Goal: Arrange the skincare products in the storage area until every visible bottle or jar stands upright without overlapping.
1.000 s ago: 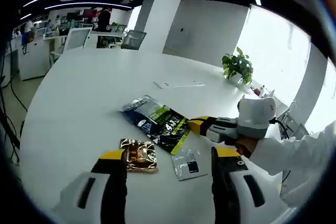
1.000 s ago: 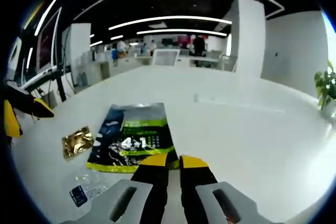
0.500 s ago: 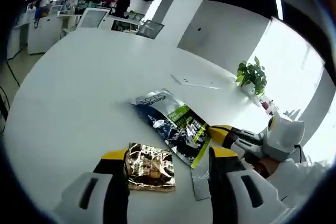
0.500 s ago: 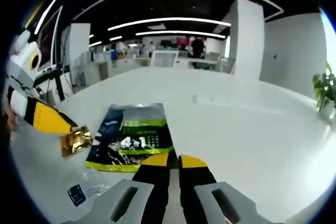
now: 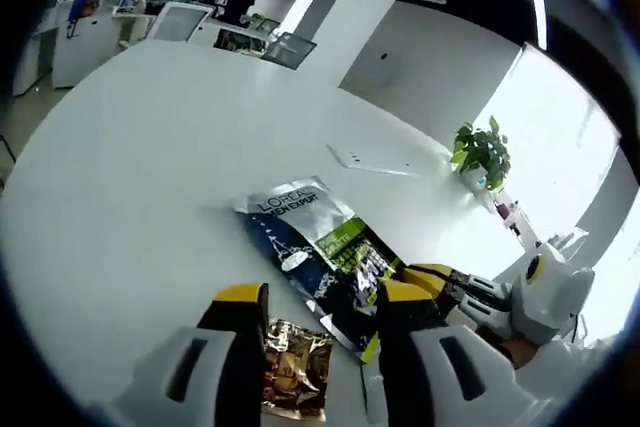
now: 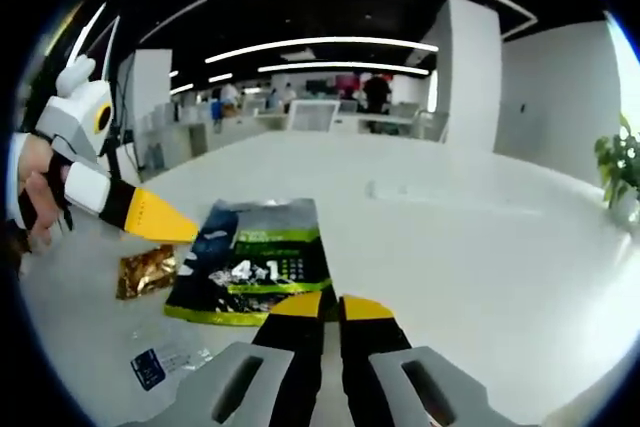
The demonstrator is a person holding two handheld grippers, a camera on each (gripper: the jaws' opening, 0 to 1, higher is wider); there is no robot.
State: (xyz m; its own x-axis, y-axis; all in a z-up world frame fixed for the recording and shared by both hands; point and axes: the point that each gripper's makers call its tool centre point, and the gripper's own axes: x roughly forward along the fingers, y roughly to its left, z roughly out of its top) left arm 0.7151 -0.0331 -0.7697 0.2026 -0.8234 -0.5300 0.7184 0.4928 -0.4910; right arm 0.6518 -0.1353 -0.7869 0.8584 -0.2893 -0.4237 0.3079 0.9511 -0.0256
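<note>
The left gripper hovers over the white table with its jaws spread wide and nothing between them. A small gold foil sachet lies flat on the table directly below the gap between them. Just ahead and slightly to the right lies the large dark-and-green pouch, also flat. In the right gripper view, a small clear sachet with a blue label lies to the left of the right gripper.

The right gripper has its jaws drawn nearly together, holding nothing, with their tips at the pouch's near edge.

No bottle or jar is in sight here, just flat packets. The likely trouble is thin foil lying flush on a smooth tabletop: closing jaws could slide the sachet away, crumple it, or push it under the pouch so the two overlap.
</note>
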